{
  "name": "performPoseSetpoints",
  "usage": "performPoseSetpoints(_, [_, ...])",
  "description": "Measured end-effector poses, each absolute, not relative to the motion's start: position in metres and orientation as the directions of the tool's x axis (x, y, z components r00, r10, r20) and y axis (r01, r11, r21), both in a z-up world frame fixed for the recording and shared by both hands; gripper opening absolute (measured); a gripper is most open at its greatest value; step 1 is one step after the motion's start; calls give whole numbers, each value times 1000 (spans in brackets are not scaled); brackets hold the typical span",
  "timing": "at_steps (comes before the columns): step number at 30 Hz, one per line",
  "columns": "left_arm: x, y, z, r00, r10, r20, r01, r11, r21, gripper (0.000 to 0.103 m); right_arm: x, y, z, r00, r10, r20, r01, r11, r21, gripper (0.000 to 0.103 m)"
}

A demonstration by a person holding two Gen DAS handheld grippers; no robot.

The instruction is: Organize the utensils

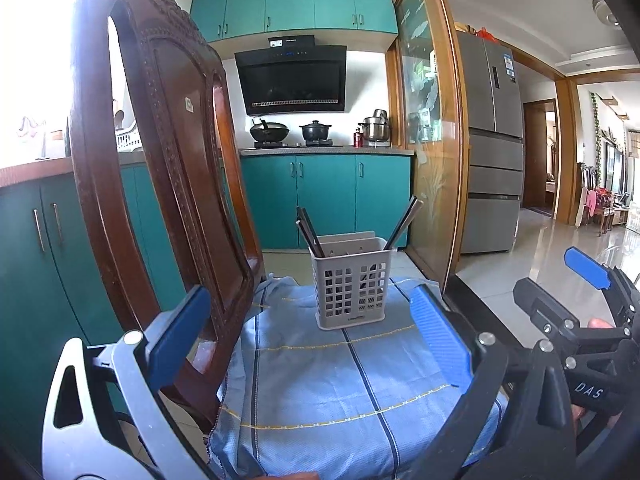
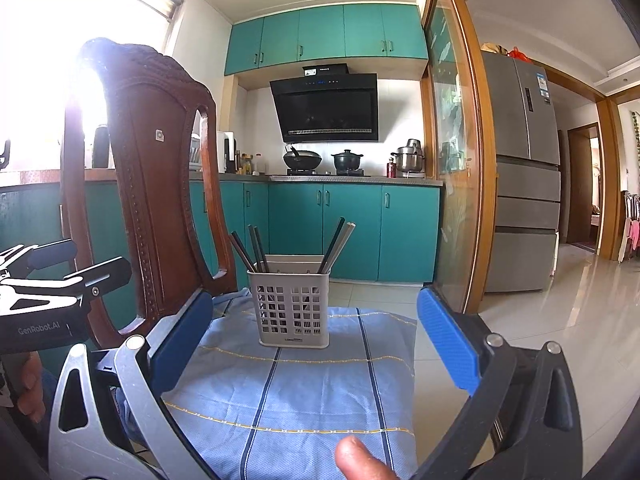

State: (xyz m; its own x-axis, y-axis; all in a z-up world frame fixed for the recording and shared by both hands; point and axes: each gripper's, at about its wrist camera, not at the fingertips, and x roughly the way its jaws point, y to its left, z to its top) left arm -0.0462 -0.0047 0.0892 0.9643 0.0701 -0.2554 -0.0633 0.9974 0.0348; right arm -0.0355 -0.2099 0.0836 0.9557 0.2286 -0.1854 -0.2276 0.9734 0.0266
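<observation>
A grey slotted utensil holder [image 1: 351, 281] stands upright on a blue checked cloth [image 1: 352, 392]; it also shows in the right wrist view [image 2: 293, 302]. Several dark chopsticks [image 1: 309, 229] lean out of its left side and a few more [image 1: 405, 220] out of its right; they also show in the right wrist view [image 2: 252, 246]. My left gripper [image 1: 310, 320] is open and empty, a little short of the holder. My right gripper [image 2: 316, 326] is open and empty, also short of it. The right gripper shows at the right of the left wrist view [image 1: 588, 280].
A carved wooden chair back [image 1: 160, 160] rises close on the left of the cloth. A glass sliding door with a wooden frame [image 1: 436, 140] stands to the right. Teal kitchen cabinets [image 1: 324, 196] and a stove with pots lie behind. A fingertip [image 2: 356, 460] shows at the bottom.
</observation>
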Motion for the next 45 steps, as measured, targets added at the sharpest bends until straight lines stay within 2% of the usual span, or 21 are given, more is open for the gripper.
performPoseSetpoints(26, [-46,-5,87,963,69,-260,-66,998,20,99,-39,-210,80,957,232,-174,-232,972,16,100])
performPoseSetpoints(45, [-57,-15,90,966,66,-251,-52,997,64,99,-44,-214,84,957,241,-162,-242,970,16,100])
